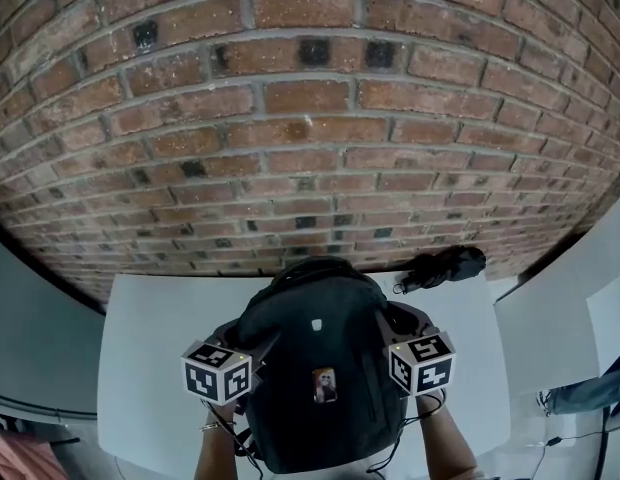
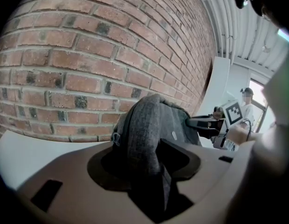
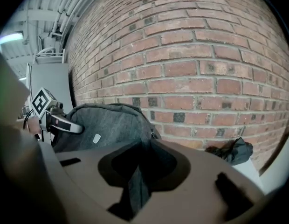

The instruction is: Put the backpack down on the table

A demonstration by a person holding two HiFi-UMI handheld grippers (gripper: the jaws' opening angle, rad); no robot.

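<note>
Left hand-held gripper (image 2: 151, 171), right hand-held gripper (image 3: 137, 171): each part-open, tight on backpack (image 1: 315, 338)

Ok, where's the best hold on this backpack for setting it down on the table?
Grip the soft fabric at its two flanks, one gripper from each side, as now: the left gripper pinches a thick grey fold, the right gripper a thinner strip. The backpack is broad and upright, so paired side holds should keep it level over the table.
</note>
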